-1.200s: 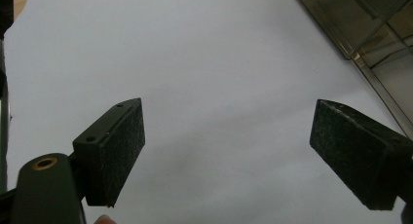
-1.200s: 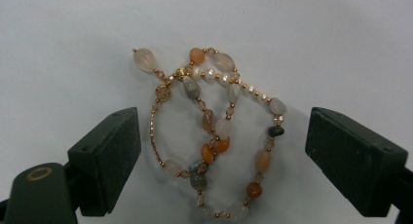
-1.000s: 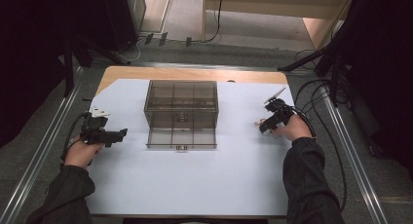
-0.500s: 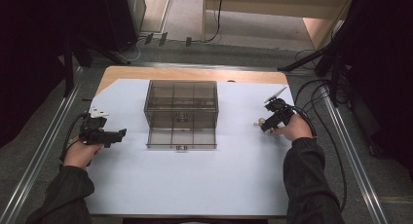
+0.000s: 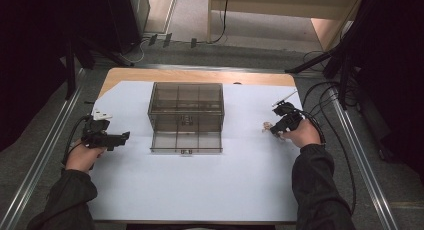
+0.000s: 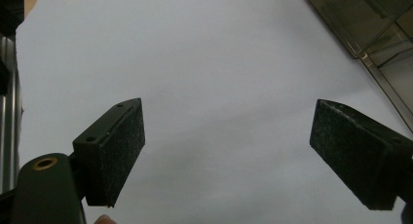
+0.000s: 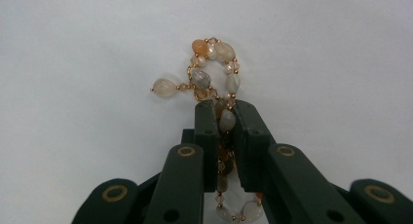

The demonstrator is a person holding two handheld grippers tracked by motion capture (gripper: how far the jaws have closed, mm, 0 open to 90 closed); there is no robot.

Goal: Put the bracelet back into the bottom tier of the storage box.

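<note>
A beaded bracelet (image 7: 214,68) of pale, grey and orange stones on a gold chain lies on the white sheet at the right side of the table. My right gripper (image 7: 225,109) has just been closing and now pinches the bracelet, with beads squeezed between the pads. In the high view the right gripper (image 5: 274,129) sits at the right with the bracelet (image 5: 265,125) at its tip. My left gripper (image 6: 229,156) is open over bare sheet, nothing between its pads. From above, the left gripper (image 5: 124,136) rests left of a smoky clear compartment box (image 5: 186,115).
The box (image 6: 370,24) has its front drawer pulled out toward me. The white sheet (image 5: 200,185) covers a wooden table (image 5: 150,75). Cables (image 5: 325,110) trail at the right edge. Metal rails (image 5: 45,155) run along both sides.
Both hands have stayed in place. The right gripper's jaws have drawn together on the bracelet.
</note>
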